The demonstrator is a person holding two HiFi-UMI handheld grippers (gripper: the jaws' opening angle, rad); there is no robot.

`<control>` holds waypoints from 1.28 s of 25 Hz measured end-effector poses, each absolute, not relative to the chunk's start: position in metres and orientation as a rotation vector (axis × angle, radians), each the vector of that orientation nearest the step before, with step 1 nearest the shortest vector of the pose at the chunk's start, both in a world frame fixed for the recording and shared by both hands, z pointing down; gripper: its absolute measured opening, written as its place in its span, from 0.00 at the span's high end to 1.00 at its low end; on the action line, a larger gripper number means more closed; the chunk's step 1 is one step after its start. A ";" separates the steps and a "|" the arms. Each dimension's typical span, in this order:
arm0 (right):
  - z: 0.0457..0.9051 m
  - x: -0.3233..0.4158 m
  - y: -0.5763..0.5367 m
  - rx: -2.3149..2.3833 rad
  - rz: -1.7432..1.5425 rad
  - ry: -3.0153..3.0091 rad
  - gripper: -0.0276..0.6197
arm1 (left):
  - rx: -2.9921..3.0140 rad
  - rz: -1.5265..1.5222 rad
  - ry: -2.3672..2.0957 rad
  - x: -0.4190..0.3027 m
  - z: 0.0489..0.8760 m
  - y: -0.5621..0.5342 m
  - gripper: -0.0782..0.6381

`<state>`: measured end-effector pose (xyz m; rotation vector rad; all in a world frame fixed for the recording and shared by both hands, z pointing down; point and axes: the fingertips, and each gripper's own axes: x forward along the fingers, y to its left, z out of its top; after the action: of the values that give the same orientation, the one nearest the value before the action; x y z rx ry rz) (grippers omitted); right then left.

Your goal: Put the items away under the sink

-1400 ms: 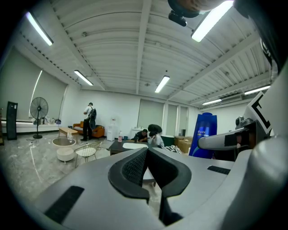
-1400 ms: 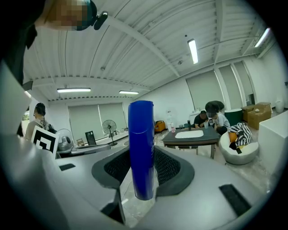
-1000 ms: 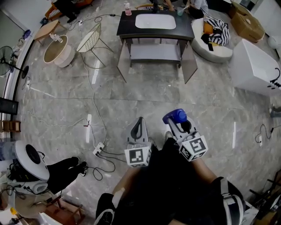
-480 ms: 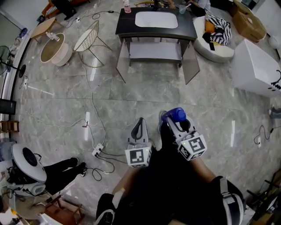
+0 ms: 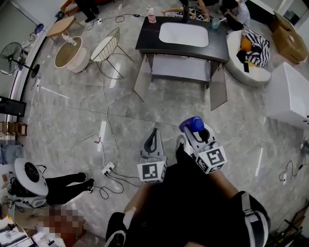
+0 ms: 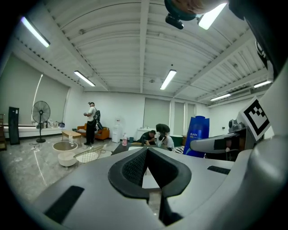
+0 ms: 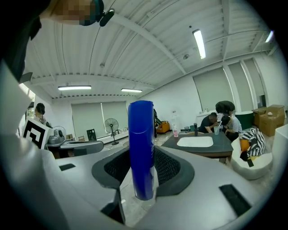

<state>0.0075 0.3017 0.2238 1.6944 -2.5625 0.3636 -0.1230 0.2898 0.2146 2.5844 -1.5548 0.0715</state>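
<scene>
My right gripper (image 5: 197, 132) is shut on a blue bottle (image 5: 192, 125), which stands upright between the jaws as a tall blue bottle (image 7: 141, 148) in the right gripper view. My left gripper (image 5: 153, 136) is shut with nothing in it; its jaws meet at a point (image 6: 146, 150) in the left gripper view. The dark sink cabinet (image 5: 183, 34) with a white basin (image 5: 183, 34) stands far ahead across the floor, both doors (image 5: 143, 77) swung open. A shelf (image 5: 179, 68) shows under it. The same sink cabinet (image 7: 202, 143) appears in the right gripper view.
People sit behind the sink (image 5: 227, 9). A wire chair (image 5: 108, 46), a round basket table (image 5: 70, 53), a white beanbag (image 5: 251, 60) and a white box (image 5: 292, 96) ring the cabinet. Cables and a power strip (image 5: 107, 169) lie on the floor at left.
The head view has shifted, so the sink cabinet now sits a little further right and lower. Both grippers keep their hold and position; the blue bottle stays gripped.
</scene>
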 end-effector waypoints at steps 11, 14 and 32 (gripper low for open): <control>0.232 0.069 0.200 1.589 0.377 -2.612 0.72 | 2.544 0.107 -1.649 -0.065 0.206 0.215 0.87; 0.240 0.074 0.183 1.577 0.397 -2.610 0.72 | 2.528 0.121 -1.660 -0.060 0.214 0.194 0.87; 0.253 0.079 0.018 1.550 0.395 -2.577 0.72 | 2.579 0.049 -1.583 -0.030 0.222 0.004 0.87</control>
<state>0.0792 0.0184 0.2532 1.5496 -2.5767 0.3952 -0.0304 0.0038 0.2215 2.5789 -1.5834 0.0491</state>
